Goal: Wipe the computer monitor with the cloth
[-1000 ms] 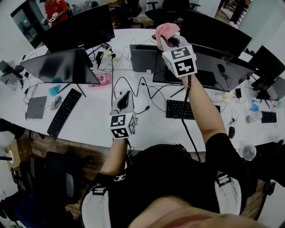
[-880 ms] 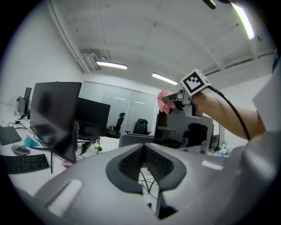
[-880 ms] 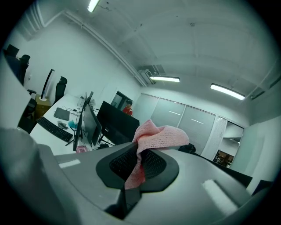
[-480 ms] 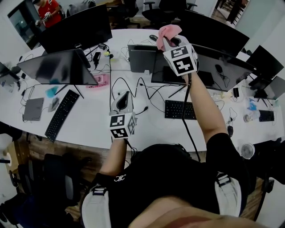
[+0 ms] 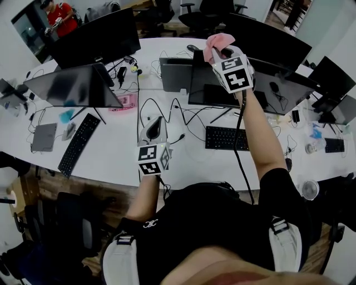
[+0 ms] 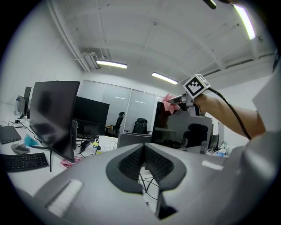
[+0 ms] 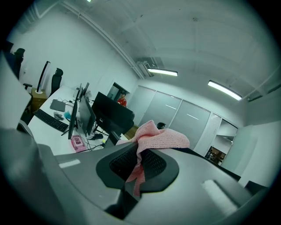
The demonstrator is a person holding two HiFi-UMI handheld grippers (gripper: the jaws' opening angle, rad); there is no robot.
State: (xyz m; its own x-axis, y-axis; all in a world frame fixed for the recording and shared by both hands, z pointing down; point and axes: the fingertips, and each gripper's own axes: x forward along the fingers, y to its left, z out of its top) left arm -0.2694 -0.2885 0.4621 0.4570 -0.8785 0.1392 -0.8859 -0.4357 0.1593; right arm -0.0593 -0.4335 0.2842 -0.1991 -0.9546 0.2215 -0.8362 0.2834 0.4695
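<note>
The pink cloth (image 5: 217,40) sits bunched at the top edge of the middle black monitor (image 5: 267,89). My right gripper (image 5: 219,52) is shut on the cloth and held high at that edge. In the right gripper view the cloth (image 7: 160,138) spills out over the closed jaws of the right gripper (image 7: 138,154). My left gripper (image 5: 157,119) hovers low over the white desk (image 5: 117,145), left of the monitor, shut and holding nothing. In the left gripper view, past the closed left gripper (image 6: 143,146), I see the cloth (image 6: 168,99) pressed on the monitor's (image 6: 184,127) top corner.
A tilted monitor (image 5: 75,83) and another black monitor (image 5: 100,36) stand at the left, with more monitors behind and to the right. Keyboards (image 5: 224,137) (image 5: 79,142), loose cables (image 5: 167,108) and a grey box (image 5: 177,72) lie on the desk. A person in red (image 5: 61,14) stands far back.
My right gripper has slid the cloth a little to the right along the monitor's top edge. The left gripper has stayed where it was.
</note>
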